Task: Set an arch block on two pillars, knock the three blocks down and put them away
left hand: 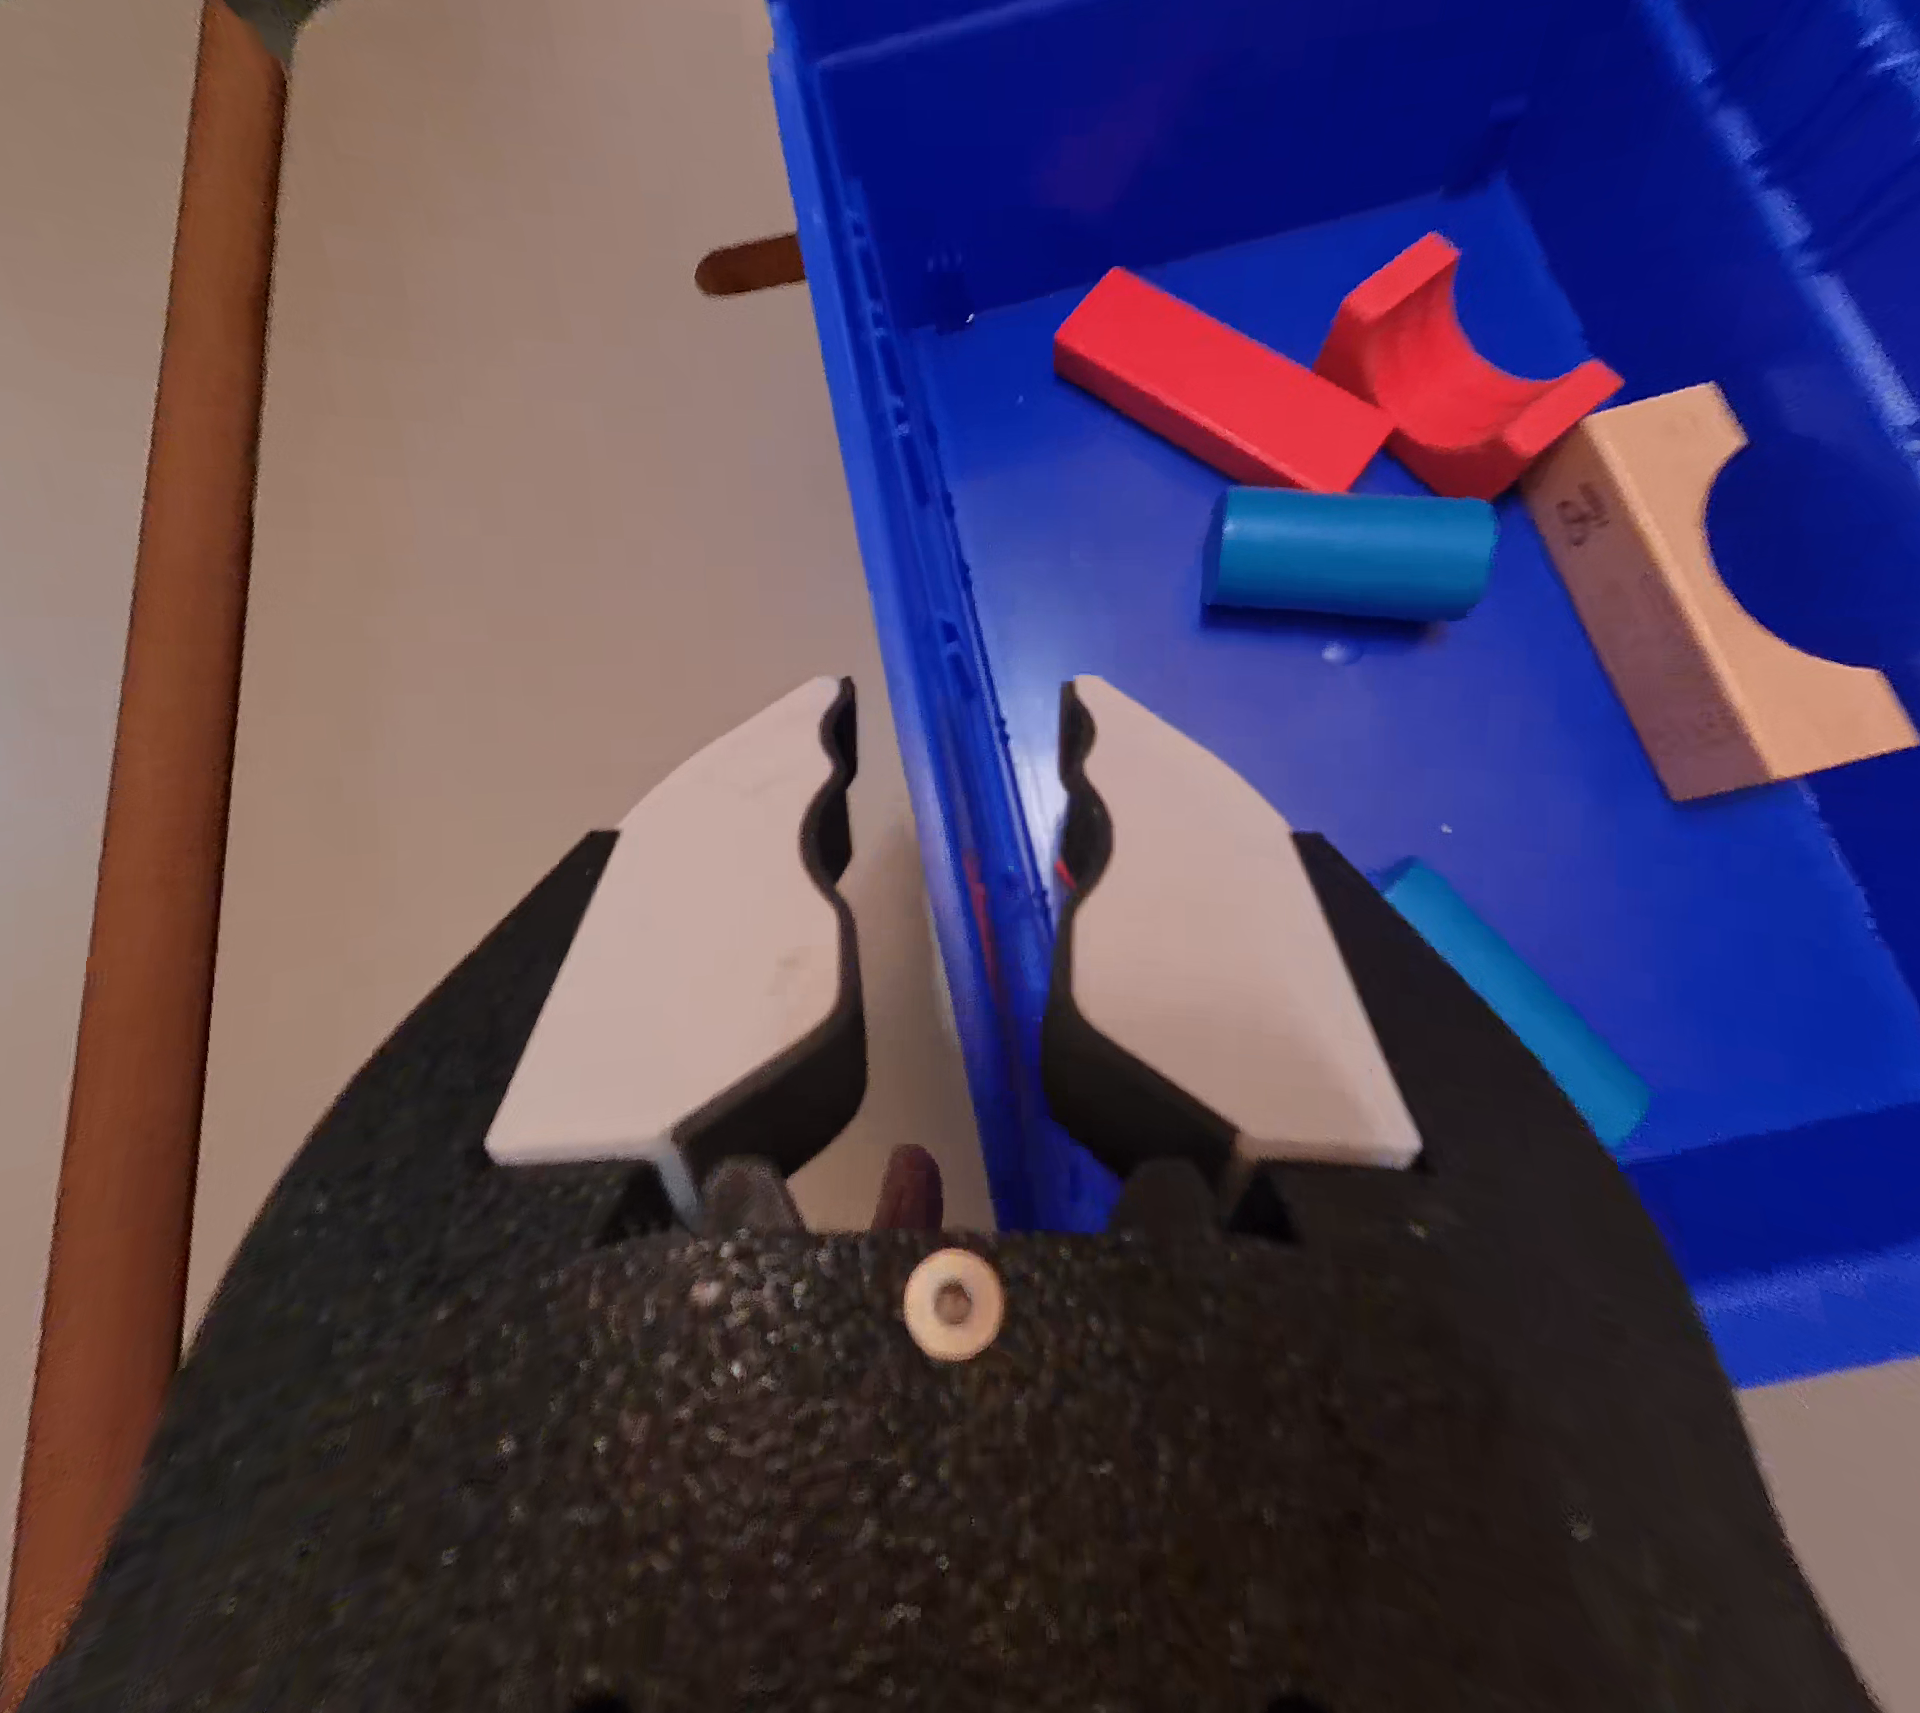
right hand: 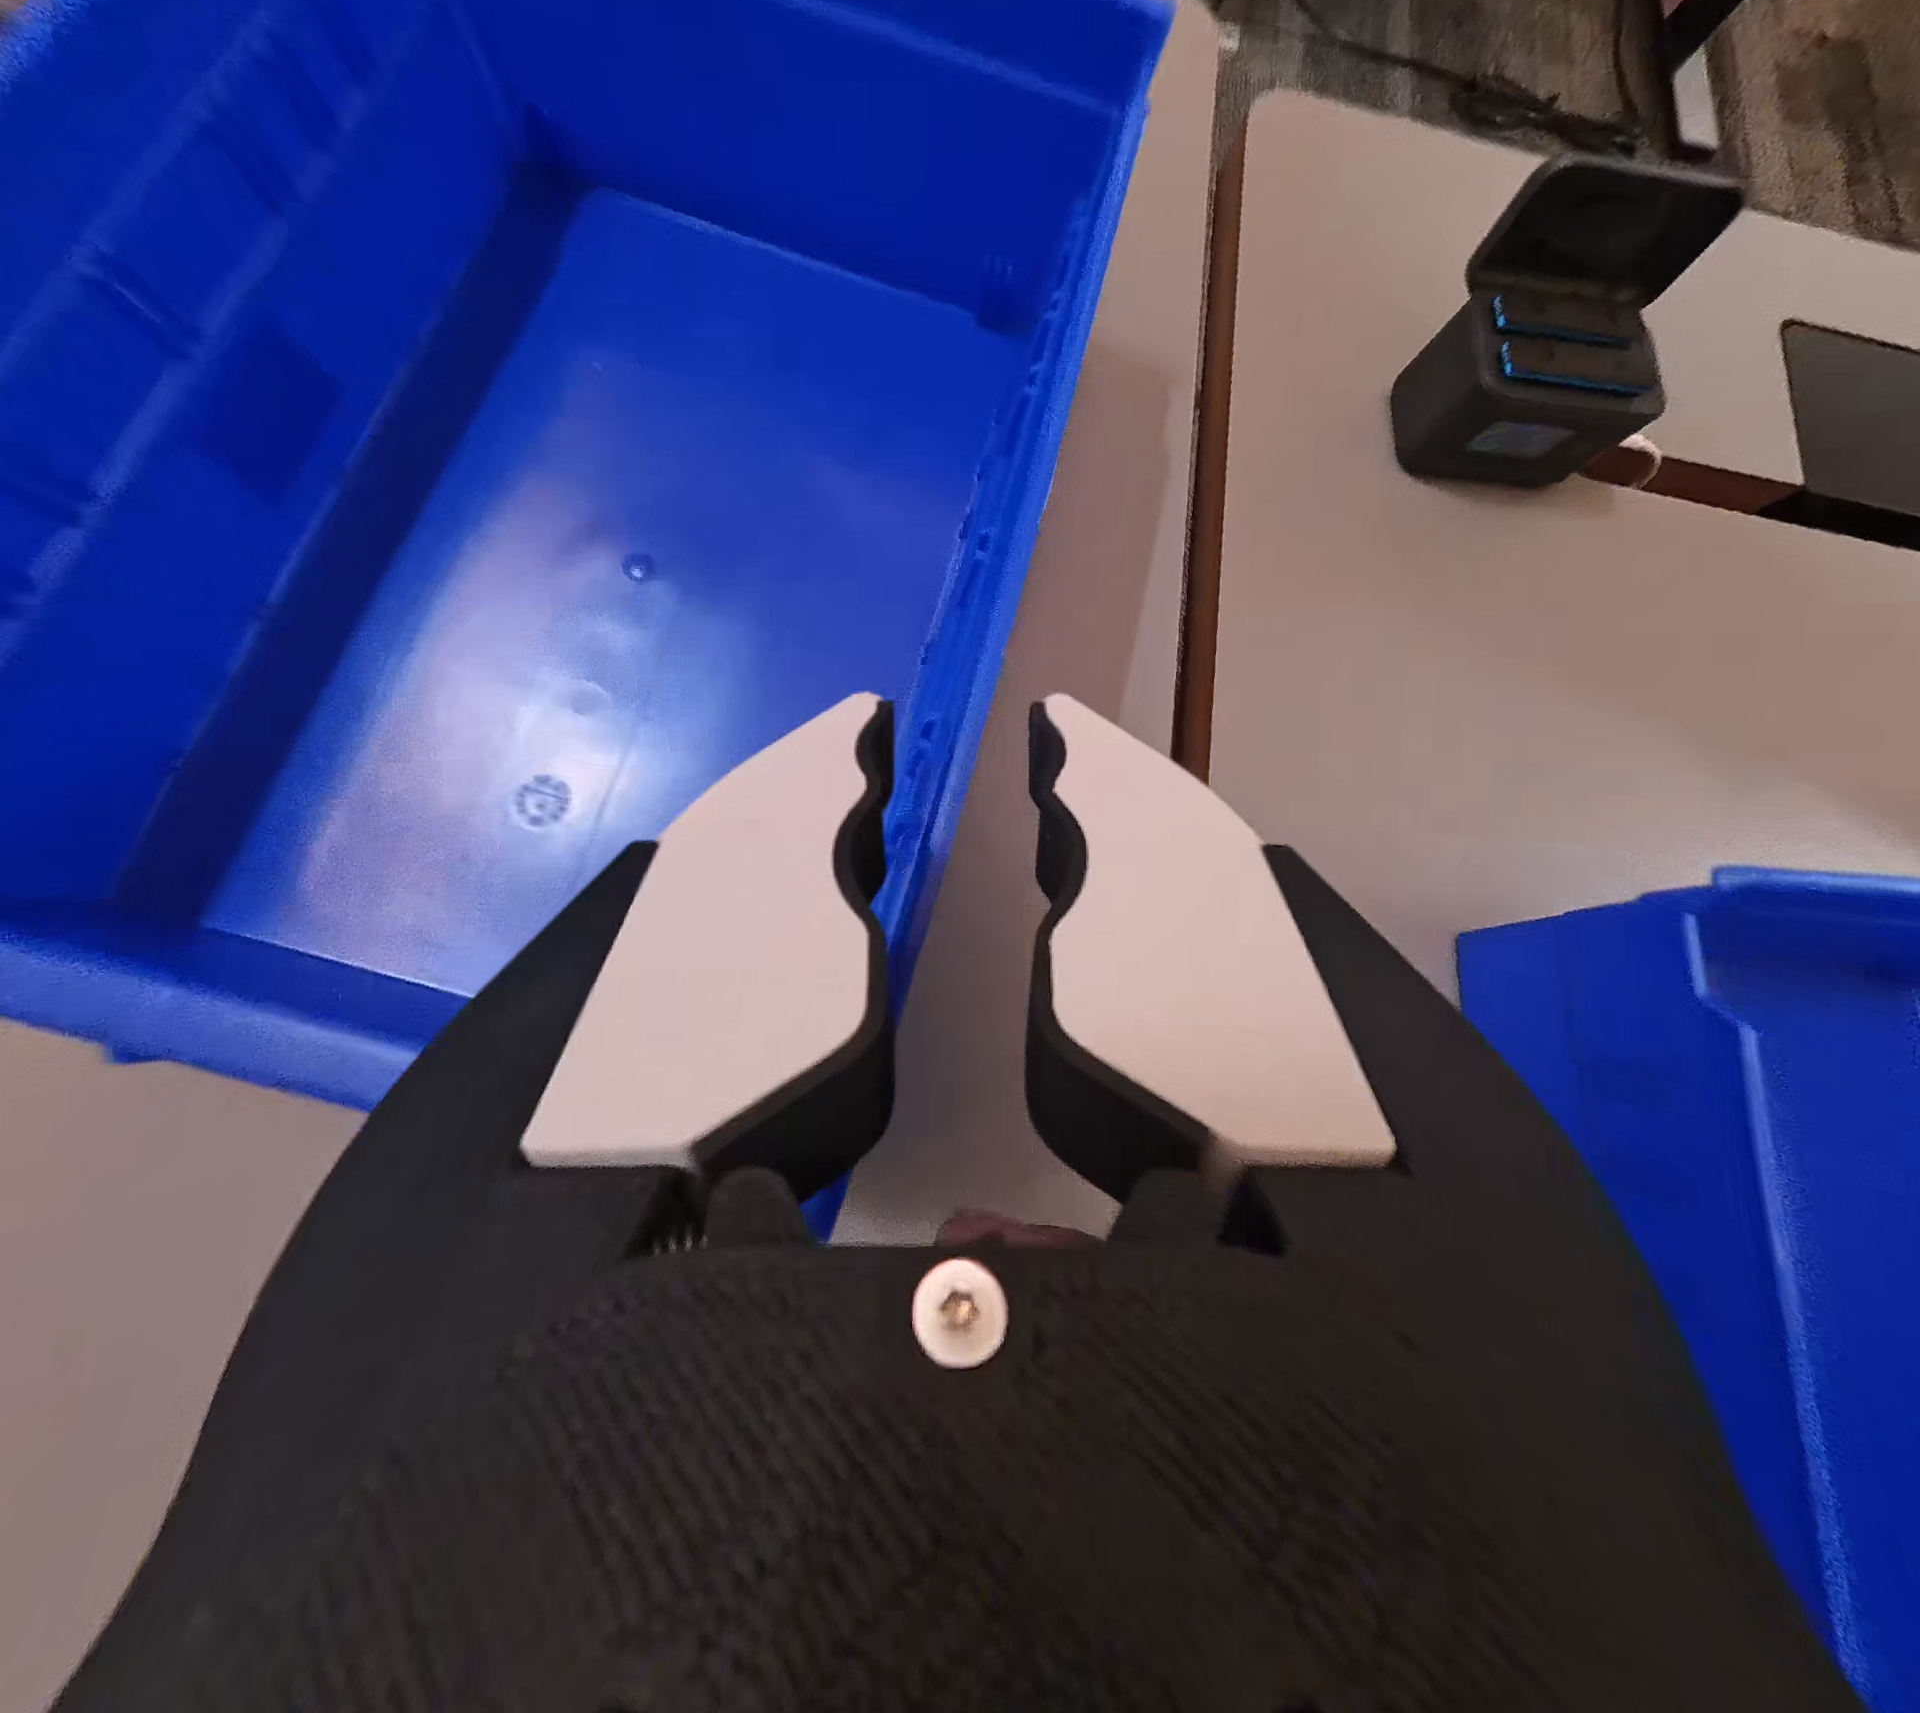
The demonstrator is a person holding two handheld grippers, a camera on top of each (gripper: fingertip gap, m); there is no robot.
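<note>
The left gripper [left hand: 958,697] has its jaws a little way apart and holds nothing; the left wall of a blue bin [left hand: 1091,105] runs up between them, one finger over the table [left hand: 540,416] and one over the inside of the bin. I cannot tell if the fingers touch the wall. If the jaws are to pinch this wall, they should come down straight, so the wall sits deep between the pads and does not slip. Inside that bin, well past the jaws, lie a teal roller [left hand: 1351,554], a red flat block [left hand: 1216,396], a red arch block [left hand: 1455,375] and a plain wood arch block [left hand: 1704,593]. A second teal roller [left hand: 1507,998] lies just beside the right finger, so there is little room on that side. The right gripper [right hand: 961,713] also has its jaws narrowly apart and empty. They sit above the right wall of an empty blue bin [right hand: 727,1], which stands near the right edge of its table [right hand: 1132,520]. To the right there is a gap, then another table [right hand: 1507,676] with a black box with its lid up [right hand: 1558,333]. A corner of one more blue bin [right hand: 1714,1092] is near the lower right, so the open room there is only a narrow strip of table.
</note>
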